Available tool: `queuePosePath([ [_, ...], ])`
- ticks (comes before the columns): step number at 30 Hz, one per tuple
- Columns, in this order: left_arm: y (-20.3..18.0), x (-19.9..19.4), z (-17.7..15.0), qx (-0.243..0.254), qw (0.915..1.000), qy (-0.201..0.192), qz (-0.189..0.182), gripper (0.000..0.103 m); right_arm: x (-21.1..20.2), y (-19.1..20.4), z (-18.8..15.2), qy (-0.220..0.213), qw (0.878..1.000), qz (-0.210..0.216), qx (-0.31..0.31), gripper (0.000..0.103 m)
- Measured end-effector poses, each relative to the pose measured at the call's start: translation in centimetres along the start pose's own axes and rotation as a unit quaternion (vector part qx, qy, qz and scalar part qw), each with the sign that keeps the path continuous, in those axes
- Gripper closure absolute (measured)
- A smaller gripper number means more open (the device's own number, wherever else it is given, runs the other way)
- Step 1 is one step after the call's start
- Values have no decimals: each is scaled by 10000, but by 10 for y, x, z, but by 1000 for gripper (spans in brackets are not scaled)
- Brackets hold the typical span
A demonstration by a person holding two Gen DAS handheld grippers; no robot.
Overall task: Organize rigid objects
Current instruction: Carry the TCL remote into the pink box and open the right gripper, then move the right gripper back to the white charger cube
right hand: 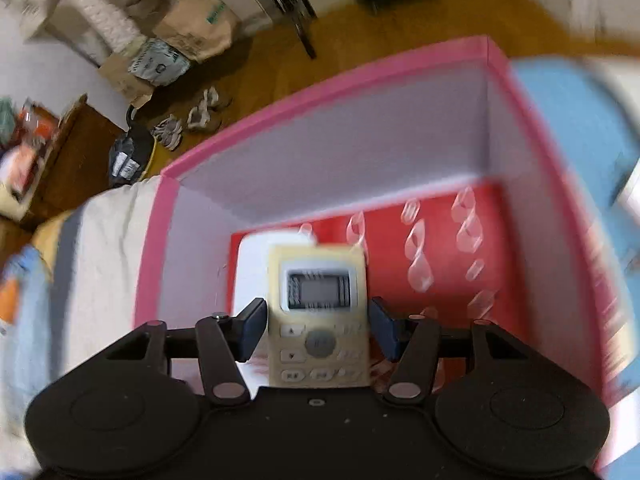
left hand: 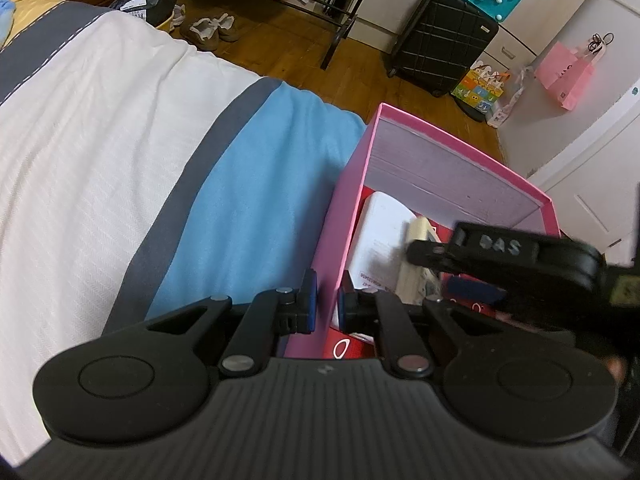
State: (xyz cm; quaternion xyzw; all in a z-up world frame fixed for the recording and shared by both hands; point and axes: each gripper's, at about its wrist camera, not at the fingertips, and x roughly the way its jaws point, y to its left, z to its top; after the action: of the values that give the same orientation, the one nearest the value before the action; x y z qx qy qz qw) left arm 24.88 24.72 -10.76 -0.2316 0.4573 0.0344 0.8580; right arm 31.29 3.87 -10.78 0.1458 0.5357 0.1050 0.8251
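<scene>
Left wrist view, left to right. A bedspread in white with grey bands covers the left half of the scene; a blue blanket lies just to its right. The left gripper sits at the near centre, its blue pads closed on the near left wall of the pink box, one pad outside the wall and one inside. The box stands on the bed at the right edge of the blue blanket, with a pale lilac lining and a red bottom. Inside it lie a white flat object and, to its right, the cream remote control. The right gripper reaches in from the right over the box, blurred. Beyond the bed, on the wooden floor, stand a pair of shoes at the far left and a black suitcase at the far right.

Right wrist view, left to right. The bedspread shows at the left, then the pink box fills the centre. The white flat object lies at the near left of the red bottom. The remote control stands between the fingers of the right gripper, display end pointing far. The pads lie close beside its two edges; blur hides whether they press it or stand just clear. The blue blanket shows at the right.
</scene>
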Motion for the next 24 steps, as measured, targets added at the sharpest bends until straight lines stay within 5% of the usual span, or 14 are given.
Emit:
queuePosePath([
  [3, 0, 0, 0, 23, 10000, -9, 16, 94, -25, 10, -6, -458, 9948, -376, -833, 41],
  [11, -2, -1, 0, 18, 10000, -8, 63, 94, -108, -2, -36, -1214, 9722, 264, -1984, 33],
  [13, -2, -1, -1, 17, 10000, -17, 78, 94, -127, -11, -48, -1276, 9652, 325, -2260, 24],
  [17, -4, -2, -2, 87, 9999, -40, 132, 94, -158, -36, -67, -1349, 9487, 251, -2848, 24],
  [21, -4, -2, -1, 51, 9999, -25, 140, 94, -184, -83, -84, -1945, 9379, 717, -2781, 24],
  [24, -4, -2, 0, -2, 9999, -13, 145, 95, -182, -120, -95, -1971, 9380, 567, -2796, 24],
])
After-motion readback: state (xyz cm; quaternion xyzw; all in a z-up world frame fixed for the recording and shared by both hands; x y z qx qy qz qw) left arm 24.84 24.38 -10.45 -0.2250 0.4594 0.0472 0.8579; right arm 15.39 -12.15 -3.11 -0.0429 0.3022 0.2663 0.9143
